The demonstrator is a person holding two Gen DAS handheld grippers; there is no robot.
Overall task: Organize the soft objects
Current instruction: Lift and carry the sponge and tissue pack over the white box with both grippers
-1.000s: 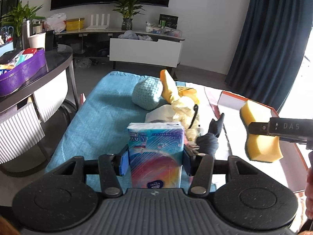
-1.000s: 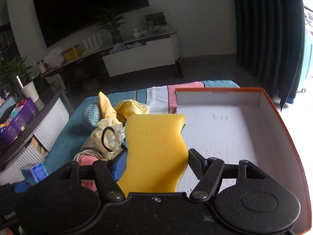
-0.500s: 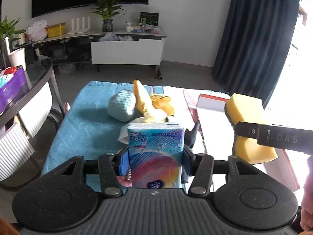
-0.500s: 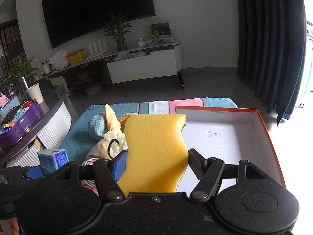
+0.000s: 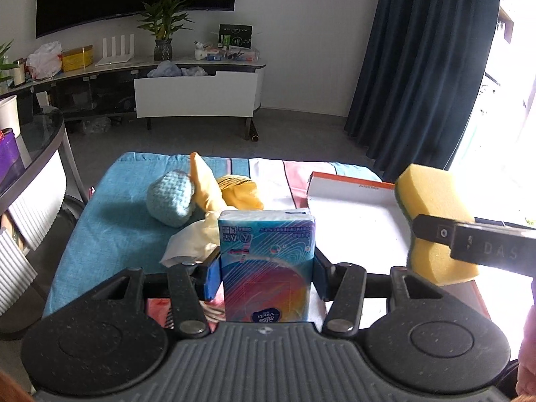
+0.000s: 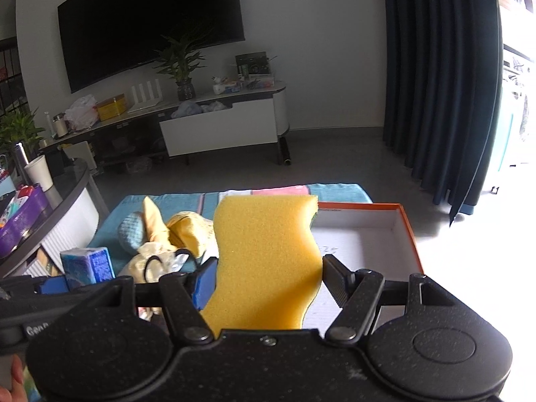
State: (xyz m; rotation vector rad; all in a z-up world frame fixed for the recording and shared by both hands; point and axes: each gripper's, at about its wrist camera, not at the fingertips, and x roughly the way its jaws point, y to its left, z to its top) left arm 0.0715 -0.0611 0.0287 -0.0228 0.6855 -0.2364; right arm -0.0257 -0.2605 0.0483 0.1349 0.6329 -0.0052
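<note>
My left gripper (image 5: pixel 266 273) is shut on a blue tissue pack (image 5: pixel 266 261), held upright above the blue cloth. My right gripper (image 6: pixel 264 279) is shut on a yellow sponge (image 6: pixel 264 254); the same sponge (image 5: pixel 435 221) shows at the right of the left wrist view, over the box. The orange-rimmed white box (image 6: pixel 407 231) lies open on the right, and its inside looks bare where it shows. A pile of soft things stays on the cloth: a teal knitted ball (image 5: pixel 171 197), yellow cloths (image 5: pixel 234 194) and a pale cloth (image 5: pixel 192 239). From the right wrist view the tissue pack (image 6: pixel 87 266) appears at the left.
A striped cloth (image 5: pixel 110 211) covers the low table. A curved dark side table (image 5: pixel 37 154) with a purple tray stands at the left. A TV stand (image 5: pixel 194 90), a plant and a dark curtain (image 5: pixel 415 67) are at the back. A hand edge (image 5: pixel 527 361) shows at the lower right.
Both grippers have risen with their loads and the views have tilted up toward the room. The left view has swung right, so the box is now in sight. Neither grip has changed.
</note>
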